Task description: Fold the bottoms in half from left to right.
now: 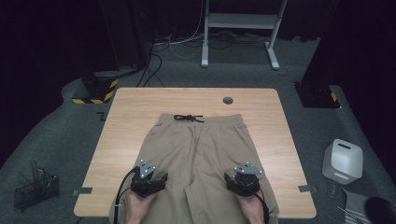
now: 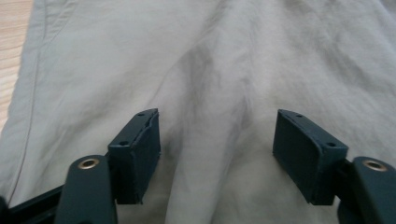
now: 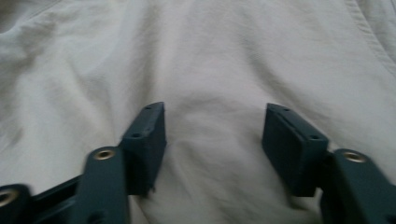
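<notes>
A pair of beige shorts (image 1: 201, 144) lies flat on the wooden table (image 1: 130, 121), waistband and black drawstring (image 1: 188, 118) on the far side, legs toward the person. My left gripper (image 1: 152, 181) rests over the left leg near the front edge. In the left gripper view it (image 2: 217, 149) stands open, with a soft ridge of the shorts (image 2: 210, 60) running between the jaws and the table (image 2: 11, 46) at the far left. My right gripper (image 1: 240, 182) sits over the right leg. In its own view it (image 3: 215, 140) is open above the wrinkled shorts (image 3: 210, 56), pads not touching the cloth.
A round cable hole (image 1: 228, 100) sits near the table's far edge. On the floor are a white box-like device (image 1: 343, 161) at right, a wire basket (image 1: 36, 189) at left, a yellow-and-black striped base (image 1: 95, 91) and a white desk frame (image 1: 243, 21) behind.
</notes>
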`<state>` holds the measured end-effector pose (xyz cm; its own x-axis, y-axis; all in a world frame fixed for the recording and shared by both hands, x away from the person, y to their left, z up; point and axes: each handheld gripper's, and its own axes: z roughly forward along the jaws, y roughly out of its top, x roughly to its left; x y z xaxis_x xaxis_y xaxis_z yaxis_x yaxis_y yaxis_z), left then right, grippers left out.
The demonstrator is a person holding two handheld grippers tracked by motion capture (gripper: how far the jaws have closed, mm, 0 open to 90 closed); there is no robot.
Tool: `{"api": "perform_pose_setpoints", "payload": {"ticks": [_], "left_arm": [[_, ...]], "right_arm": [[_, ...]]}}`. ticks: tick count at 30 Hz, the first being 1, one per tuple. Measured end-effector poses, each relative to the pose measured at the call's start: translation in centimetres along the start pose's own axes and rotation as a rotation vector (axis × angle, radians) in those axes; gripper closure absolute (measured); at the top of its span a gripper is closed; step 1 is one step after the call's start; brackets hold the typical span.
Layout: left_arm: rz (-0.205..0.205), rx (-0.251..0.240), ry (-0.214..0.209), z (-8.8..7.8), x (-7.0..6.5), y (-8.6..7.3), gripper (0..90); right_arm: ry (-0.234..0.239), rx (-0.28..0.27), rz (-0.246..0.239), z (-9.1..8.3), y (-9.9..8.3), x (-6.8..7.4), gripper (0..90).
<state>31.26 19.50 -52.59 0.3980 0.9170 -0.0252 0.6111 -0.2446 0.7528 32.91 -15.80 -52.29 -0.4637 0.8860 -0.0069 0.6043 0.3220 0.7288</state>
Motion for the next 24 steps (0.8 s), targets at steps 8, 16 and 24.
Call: {"api": "perform_pose_setpoints", "payload": {"ticks": [8,16,24], "left_arm": [[0.005,-0.024,-0.065,0.9,1.7,4.9,32.1],[0.002,0.021,0.036,5.9,3.6,8.1,32.8],[-0.003,0.057,0.057,7.7,4.4,7.5,33.0]], "right_arm": [[0.003,-0.054,0.038,0.8,4.1,-2.2,40.8],[-0.057,-0.021,0.080,4.9,7.3,-3.8,40.5],[-0.078,0.014,0.061,7.0,6.8,-4.1,40.5]]}}
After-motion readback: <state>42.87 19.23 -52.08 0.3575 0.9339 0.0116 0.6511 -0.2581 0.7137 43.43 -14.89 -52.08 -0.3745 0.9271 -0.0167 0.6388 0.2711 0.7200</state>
